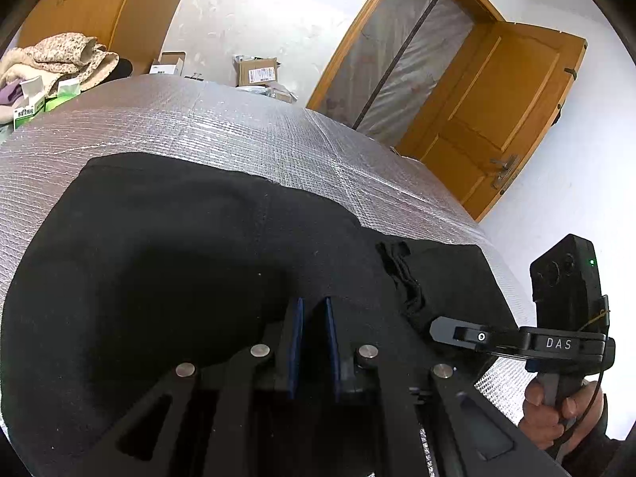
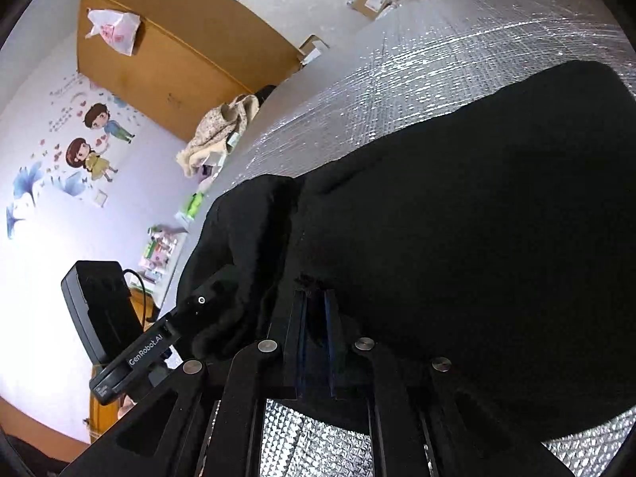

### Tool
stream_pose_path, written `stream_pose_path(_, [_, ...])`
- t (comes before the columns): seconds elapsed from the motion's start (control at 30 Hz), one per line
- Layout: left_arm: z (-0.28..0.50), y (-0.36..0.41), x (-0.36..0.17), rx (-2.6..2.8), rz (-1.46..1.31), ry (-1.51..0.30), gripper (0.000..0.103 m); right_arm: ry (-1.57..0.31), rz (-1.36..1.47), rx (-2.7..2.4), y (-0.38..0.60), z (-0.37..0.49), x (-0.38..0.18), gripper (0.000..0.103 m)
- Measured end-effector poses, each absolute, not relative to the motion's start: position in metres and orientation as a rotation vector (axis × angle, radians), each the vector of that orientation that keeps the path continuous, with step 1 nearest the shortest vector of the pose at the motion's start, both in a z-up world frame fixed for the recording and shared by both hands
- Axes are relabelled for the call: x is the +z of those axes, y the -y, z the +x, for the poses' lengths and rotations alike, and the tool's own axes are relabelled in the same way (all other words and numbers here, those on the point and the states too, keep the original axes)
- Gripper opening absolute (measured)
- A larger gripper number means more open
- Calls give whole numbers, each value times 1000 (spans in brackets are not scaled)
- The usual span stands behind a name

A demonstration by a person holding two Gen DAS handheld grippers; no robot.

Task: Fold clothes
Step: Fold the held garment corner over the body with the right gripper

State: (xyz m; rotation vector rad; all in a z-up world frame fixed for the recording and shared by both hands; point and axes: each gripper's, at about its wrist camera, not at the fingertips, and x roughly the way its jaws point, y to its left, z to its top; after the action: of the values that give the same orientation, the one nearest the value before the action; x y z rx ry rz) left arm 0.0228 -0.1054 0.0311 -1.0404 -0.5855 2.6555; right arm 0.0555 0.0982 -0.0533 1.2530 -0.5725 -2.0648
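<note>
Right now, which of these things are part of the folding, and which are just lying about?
Part of the job: black garment, silver padded surface, left gripper, right gripper.

Lying about: floral cloth heap, green-and-white boxes, cardboard parcel, plastic bag.

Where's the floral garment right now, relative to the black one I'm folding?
The floral garment is heaped at the far left edge of the silver mat, well beyond the black garment, beside small green-and-white boxes.

A black garment lies spread across the silver quilted surface, its near edge bunched into folds.
</note>
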Motion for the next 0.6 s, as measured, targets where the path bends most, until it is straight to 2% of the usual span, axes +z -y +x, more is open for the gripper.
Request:
stream_pose_path(0.1, [22, 106, 31, 2655, -1040, 588, 12, 554, 1244, -2051, -96, 57, -51, 15])
stream_pose_path(0.2, [23, 106, 31, 2651, -1036, 597, 12, 518, 1216, -2032, -92, 63, -45, 25])
stream_pose_path(0.33, [27, 102, 37, 2676, -1030, 555, 12, 472, 1199, -1955, -97, 80, -38, 26])
stream_pose_path(0.43, [30, 94, 45, 2626, -1012, 604, 12, 449, 1189, -1923, -102, 92, -33, 26])
stream_pose_path(0.6, [28, 61, 63, 2544, -965, 527, 12, 517, 1122, -2033, -143, 102, -22, 26])
